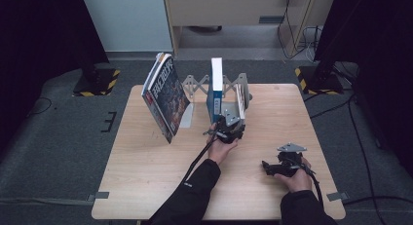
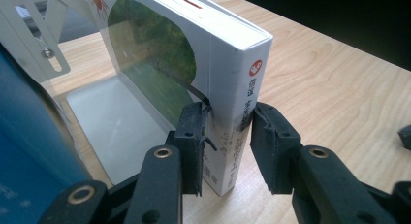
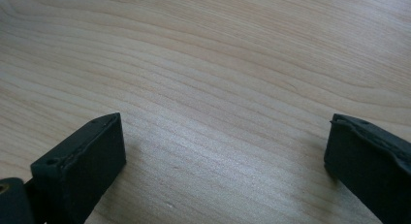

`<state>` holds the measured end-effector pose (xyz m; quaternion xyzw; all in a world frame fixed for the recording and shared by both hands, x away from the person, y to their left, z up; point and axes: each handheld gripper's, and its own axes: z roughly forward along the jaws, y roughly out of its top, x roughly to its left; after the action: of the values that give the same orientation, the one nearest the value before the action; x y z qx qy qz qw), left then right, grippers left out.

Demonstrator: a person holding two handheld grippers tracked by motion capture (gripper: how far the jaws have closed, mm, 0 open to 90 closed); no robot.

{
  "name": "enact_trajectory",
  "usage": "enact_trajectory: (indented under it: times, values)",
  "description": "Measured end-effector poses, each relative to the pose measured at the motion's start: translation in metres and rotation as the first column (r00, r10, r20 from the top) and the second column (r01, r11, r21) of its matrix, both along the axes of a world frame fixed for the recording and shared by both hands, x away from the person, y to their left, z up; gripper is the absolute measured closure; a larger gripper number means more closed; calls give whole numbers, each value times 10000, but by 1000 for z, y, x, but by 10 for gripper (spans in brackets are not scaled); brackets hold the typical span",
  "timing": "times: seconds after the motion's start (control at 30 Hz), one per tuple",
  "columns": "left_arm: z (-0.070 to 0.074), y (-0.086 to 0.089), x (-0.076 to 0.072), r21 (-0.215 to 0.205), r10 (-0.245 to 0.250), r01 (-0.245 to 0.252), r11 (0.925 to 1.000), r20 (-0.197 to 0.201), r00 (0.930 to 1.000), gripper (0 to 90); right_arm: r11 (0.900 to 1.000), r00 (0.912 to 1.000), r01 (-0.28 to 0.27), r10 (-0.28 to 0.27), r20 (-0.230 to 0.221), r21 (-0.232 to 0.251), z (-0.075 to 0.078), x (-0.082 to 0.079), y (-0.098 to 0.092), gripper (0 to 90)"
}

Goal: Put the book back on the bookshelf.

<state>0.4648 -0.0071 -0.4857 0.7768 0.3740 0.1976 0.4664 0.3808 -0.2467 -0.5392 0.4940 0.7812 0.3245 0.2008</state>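
— Standing on the wooden table (image 1: pixel 146 186), at twelve o'clock: expandable metal bookend rack (image 1: pixel 195 83), blue book (image 1: pixel 215 88) upright, big illustrated book (image 1: pixel 165 96) leaning at ten o'clock.

— And the white book (image 2: pixel 232 64)?

— Standing upright at the rack's one o'clock end, spine pinched between the left gripper (image 2: pixel 230 132) pads, jaws narrow.

— Right gripper (image 3: pixel 223 161)?

— Resting at five o'clock, jaws spread wide, nothing between, bare wood beneath.
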Motion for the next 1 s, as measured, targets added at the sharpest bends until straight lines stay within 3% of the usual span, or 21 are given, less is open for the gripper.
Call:
enact_trajectory:
  times: [0.3,0.47,0.57,0.7,0.83,0.93,1.0]
  values:
    - [-1,1,5,-21,-84,84,10000,-3,10000,623,10000,10000,-11,11,5,-14,0,0,0,13]
    - [12,9,-6,226,-544,539,9983,211,9983,571,10000,10000,-12,12,5,-13,0,0,0,13]
    - [21,21,-16,89,-785,784,9969,241,9966,520,10000,10000,-7,7,5,-4,0,0,0,13]
    - [31,40,-30,-243,-1109,1103,9936,-245,9935,476,10000,10000,-6,6,5,-6,0,0,0,13]
    - [37,61,-47,-326,-1332,1317,9907,-468,9900,431,10000,10000,-6,6,2,-5,0,0,0,13]
    - [37,79,-57,-486,-1427,1391,9891,-813,9864,377,10000,10000,-14,14,6,-12,0,0,0,13]
    - [35,89,-63,-405,-1389,1359,9899,-830,9868,366,10000,10000,-10,10,6,-11,0,0,0,13]
